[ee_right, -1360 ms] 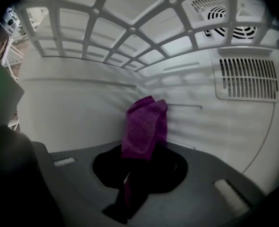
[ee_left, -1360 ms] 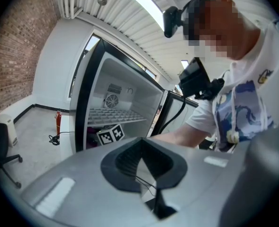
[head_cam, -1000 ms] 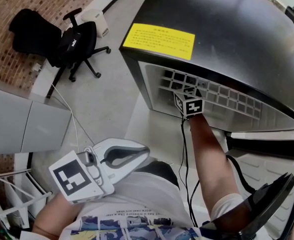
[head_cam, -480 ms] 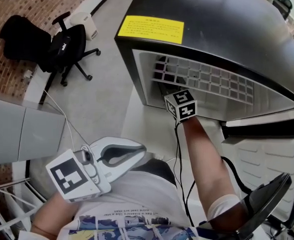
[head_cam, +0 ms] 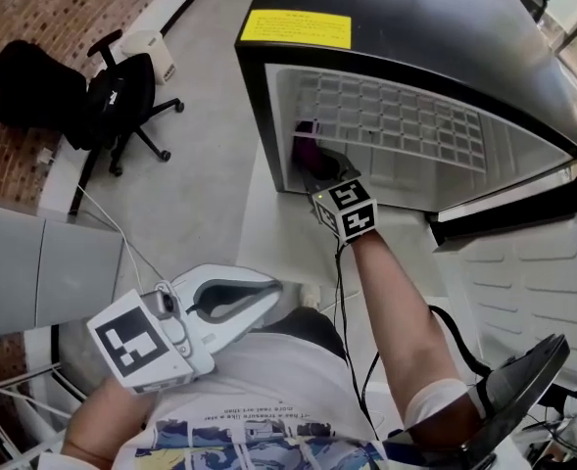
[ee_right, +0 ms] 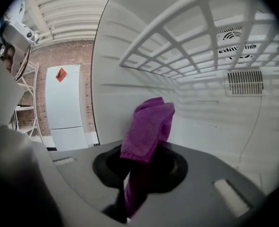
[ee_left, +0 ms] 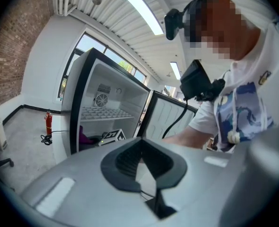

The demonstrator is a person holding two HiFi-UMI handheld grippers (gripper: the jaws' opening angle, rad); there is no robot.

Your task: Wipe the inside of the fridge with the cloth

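Right gripper [head_cam: 317, 172], clamped on the purple cloth [ee_right: 148, 126], is pulling back toward the fridge's [head_cam: 415, 18] near-left corner, likely mid-wipe; left gripper [head_cam: 259, 297] is idling, jaws together, empty.

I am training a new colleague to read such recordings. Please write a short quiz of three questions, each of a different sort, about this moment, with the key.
1. True or false: the left gripper holds the cloth.
2. Where do the right gripper's jaws stand? A: inside the fridge, below the wire shelf. B: above the wire shelf. C: outside the fridge.
3. Fill the gap: the cloth's colour is ____.

Key: 1 false; 2 A; 3 purple.
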